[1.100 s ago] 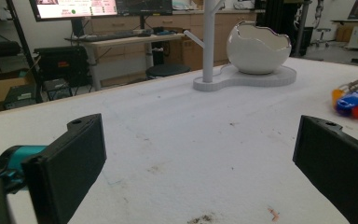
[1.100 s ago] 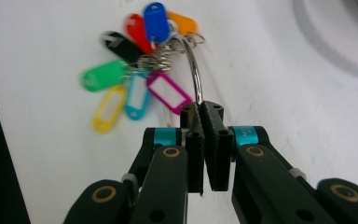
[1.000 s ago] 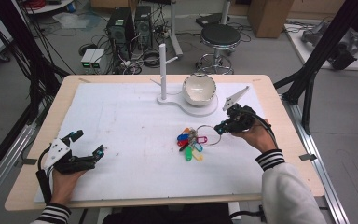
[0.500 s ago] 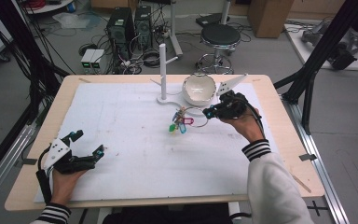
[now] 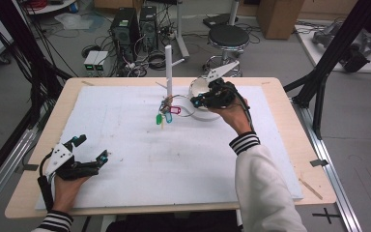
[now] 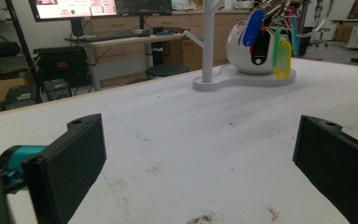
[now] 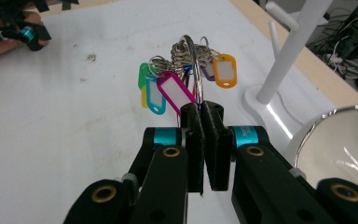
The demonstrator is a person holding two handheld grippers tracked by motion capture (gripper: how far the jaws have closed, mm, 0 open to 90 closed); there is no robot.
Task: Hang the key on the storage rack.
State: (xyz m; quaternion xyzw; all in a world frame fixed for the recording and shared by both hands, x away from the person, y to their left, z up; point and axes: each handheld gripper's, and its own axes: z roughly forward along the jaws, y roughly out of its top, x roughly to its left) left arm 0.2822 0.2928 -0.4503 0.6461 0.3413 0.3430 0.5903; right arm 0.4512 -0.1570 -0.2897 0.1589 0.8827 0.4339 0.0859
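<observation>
White mat [image 5: 174, 159] covers the wooden table [image 5: 290, 125]; right gripper [image 5: 196, 101] clamps the key ring [image 7: 193, 70], left gripper [image 5: 91, 148] gapes.

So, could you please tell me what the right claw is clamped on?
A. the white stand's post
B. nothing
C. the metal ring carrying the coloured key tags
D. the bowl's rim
C: the right claw pinches the metal ring, with the key tags hanging from it.

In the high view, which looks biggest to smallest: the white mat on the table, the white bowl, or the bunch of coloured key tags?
1. White mat, by far the largest.
2. White bowl, partly hidden behind the right gripper.
3. Bunch of key tags, held above the mat, so slightly nearer the camera.
</observation>
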